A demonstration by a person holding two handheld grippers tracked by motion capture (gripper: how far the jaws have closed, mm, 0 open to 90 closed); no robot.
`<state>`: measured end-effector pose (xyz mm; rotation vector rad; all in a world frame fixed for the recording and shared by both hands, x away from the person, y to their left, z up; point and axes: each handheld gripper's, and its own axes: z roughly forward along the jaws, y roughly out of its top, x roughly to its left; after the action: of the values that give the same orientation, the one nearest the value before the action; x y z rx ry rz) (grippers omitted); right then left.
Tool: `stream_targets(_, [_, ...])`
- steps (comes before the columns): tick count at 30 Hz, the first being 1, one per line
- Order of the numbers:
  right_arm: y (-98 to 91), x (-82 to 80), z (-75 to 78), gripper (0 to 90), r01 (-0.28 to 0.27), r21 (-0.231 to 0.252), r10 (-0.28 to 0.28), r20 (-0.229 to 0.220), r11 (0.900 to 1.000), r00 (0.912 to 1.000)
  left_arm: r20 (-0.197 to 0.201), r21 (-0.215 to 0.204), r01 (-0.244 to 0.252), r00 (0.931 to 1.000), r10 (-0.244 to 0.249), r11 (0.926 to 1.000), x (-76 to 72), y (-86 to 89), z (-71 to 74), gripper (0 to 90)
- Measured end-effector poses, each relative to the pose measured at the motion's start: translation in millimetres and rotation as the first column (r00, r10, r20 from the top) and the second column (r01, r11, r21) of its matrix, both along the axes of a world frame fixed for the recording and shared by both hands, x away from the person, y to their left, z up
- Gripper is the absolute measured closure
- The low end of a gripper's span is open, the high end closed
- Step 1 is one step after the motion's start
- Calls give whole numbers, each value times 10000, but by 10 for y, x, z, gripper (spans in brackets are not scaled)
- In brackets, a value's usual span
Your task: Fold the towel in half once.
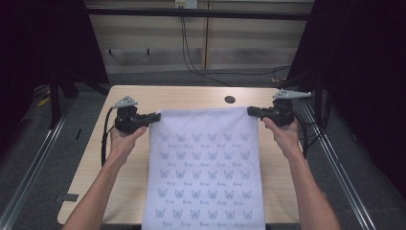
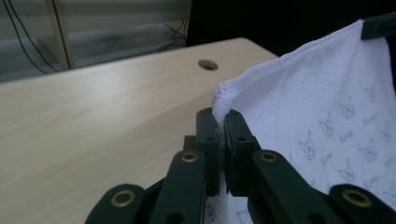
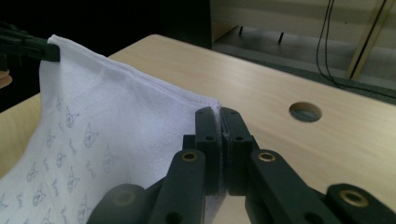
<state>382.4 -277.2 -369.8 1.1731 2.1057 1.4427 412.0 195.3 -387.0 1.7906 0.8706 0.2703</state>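
My left claw (image 1: 154,116) and right claw (image 1: 252,111) each pinch a far corner of the butterfly-print towel (image 1: 206,167), stretched toward twelve o'clock over the worktop (image 1: 191,96). Lifting step; next calls for even tension.

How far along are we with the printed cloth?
Done: both far corners are gripped, the left tool and right tool each shut on the cloth. In hand: its far edge is held stretched above the table. Left: any fold; the cloth hangs flat, unfolded.
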Motion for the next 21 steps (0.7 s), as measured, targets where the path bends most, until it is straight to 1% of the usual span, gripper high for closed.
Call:
stream_targets(1, [-22,38,58,874,138,58,-139,76,9999,9999,102,-90,-85,9999,85,9999,58,2,65,867])
stream_targets(2, [-37,82,119,874,199,134,-201,159,9997,9997,137,-273,-106,9998,109,9996,132,1,130,867])
stream_targets(3, [-45,127,186,874,248,137,-252,264,9996,9993,129,-415,-237,9996,242,9989,197,-8,185,867])
stream_targets(4, [-48,166,253,874,375,196,-381,327,9991,9987,203,-412,-309,9993,317,9987,243,-33,235,867])
stream_targets(5, [-47,202,317,875,468,316,-482,452,9984,9978,267,-445,-219,9994,231,9988,270,-60,284,867])
stream_targets(7, [-48,260,413,875,564,527,-594,566,9970,9966,517,-496,-21,9986,47,9988,251,-94,366,867])
stream_targets(8, [-52,273,435,875,562,569,-593,540,9968,9968,642,-530,73,9979,-39,9986,221,-97,385,868])
stream_targets(9, [-62,283,432,875,476,622,-503,422,9969,9978,703,-488,199,9974,-164,9986,193,-91,390,868])
stream_targets(11, [-90,257,372,875,407,474,-417,206,9980,9989,649,-336,341,9974,-319,9989,131,-54,363,868])
stream_targets(13, [-122,174,277,876,171,570,-180,147,9982,9997,384,-390,643,9973,-628,9972,65,-2,304,868])
stream_targets(14, [-133,116,228,876,64,641,-71,108,9979,9999,347,-245,779,9964,-770,9967,24,16,271,868])
stream_targets(15, [-141,45,182,876,-54,740,48,80,9972,10000,199,-334,885,9959,-878,9955,-20,37,229,868])
stream_targets(16, [-145,-31,135,876,-171,764,162,132,9969,9998,136,-572,963,9953,-957,9937,-78,50,181,868])
stream_targets(17, [-143,-115,84,876,-242,763,230,162,9968,9996,127,-566,1113,9938,-1107,9922,-132,60,135,868])
stream_targets(18, [-147,-201,26,876,-317,940,297,225,9951,9993,72,-618,1147,9934,-1145,9915,-187,66,86,868])
stream_targets(19, [-149,-269,-29,876,-411,1056,398,141,9936,9991,39,-587,1311,9914,-1311,9896,-235,64,34,868])
stream_targets(20, [-150,-334,-73,876,-496,972,489,90,9940,9988,-7,-423,1358,9907,-1359,9898,-270,58,0,868])
stream_targets(21, [-153,-381,-99,876,-571,1006,564,94,9933,9984,-87,-344,1340,9909,-1344,9904,-341,54,-48,867])
